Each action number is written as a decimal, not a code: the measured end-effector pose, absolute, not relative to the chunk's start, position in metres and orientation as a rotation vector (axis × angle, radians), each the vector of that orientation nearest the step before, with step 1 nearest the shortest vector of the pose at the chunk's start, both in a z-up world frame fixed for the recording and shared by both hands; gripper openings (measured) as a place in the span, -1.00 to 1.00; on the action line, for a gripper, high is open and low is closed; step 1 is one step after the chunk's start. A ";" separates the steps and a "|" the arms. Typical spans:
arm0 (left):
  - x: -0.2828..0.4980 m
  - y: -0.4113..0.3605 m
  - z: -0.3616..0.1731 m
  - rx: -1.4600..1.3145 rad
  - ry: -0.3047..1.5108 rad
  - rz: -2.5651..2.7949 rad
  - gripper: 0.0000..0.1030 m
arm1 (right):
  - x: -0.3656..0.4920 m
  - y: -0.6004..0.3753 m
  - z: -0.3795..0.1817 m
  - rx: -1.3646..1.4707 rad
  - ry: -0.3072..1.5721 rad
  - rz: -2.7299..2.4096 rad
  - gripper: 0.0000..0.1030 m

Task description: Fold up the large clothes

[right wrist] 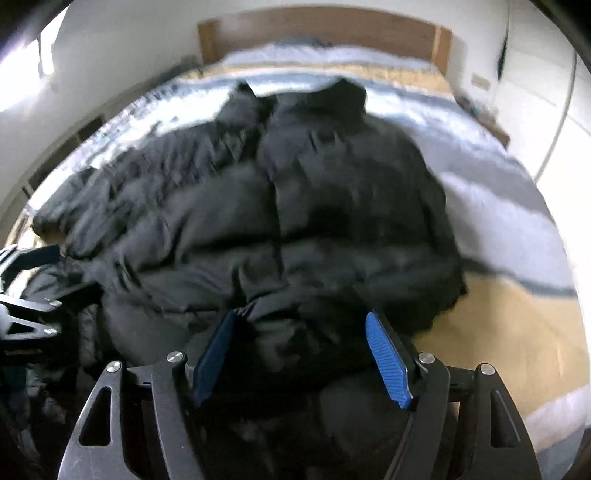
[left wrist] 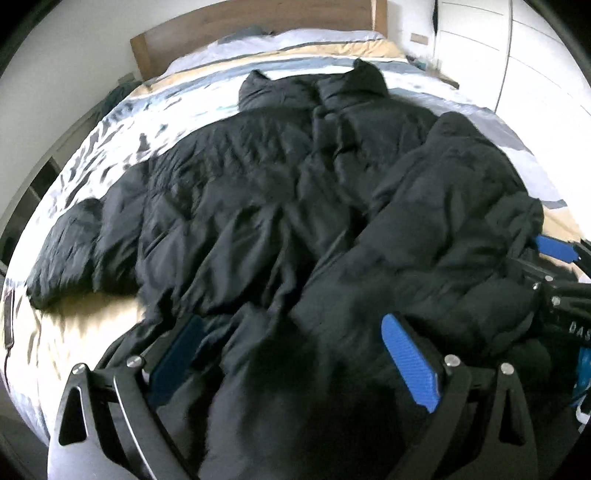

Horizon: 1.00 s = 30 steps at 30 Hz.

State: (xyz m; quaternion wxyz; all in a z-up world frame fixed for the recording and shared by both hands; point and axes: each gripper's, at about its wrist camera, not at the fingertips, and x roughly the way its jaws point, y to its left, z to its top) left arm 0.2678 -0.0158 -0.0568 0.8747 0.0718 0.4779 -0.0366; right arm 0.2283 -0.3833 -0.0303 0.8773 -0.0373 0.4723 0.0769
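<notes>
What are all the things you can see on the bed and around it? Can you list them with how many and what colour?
puffy jacket: one, black, spread across the bed with its collar toward the headboard; one sleeve lies out flat, the other is folded over the body
bed cover: one, white, grey and tan, under the jacket
pillow: at least one, pale, at the head of the bed
headboard: one, brown wood, against the wall
wardrobe: one, white, beside the bed
left claw: one, black with blue pads, jaws wide, jacket hem between them
right claw: one, black with blue pads, jaws wide, jacket fabric between them
</notes>
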 end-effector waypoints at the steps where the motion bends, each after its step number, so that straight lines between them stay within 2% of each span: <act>1: 0.262 -0.009 -0.052 0.150 0.984 -0.073 0.91 | 0.224 -0.386 -0.031 -0.074 1.000 0.136 0.39; 8: 0.221 0.046 -0.008 0.033 0.858 -0.037 0.91 | 0.182 -0.393 0.010 -0.090 0.957 0.010 0.39; 16: 0.175 0.118 0.030 -0.085 0.782 -0.042 0.91 | 0.117 -0.355 0.048 -0.052 0.899 0.035 0.42; 30: 0.159 0.239 0.017 -0.240 0.818 0.013 0.91 | 0.090 -0.321 0.082 0.013 0.845 0.037 0.43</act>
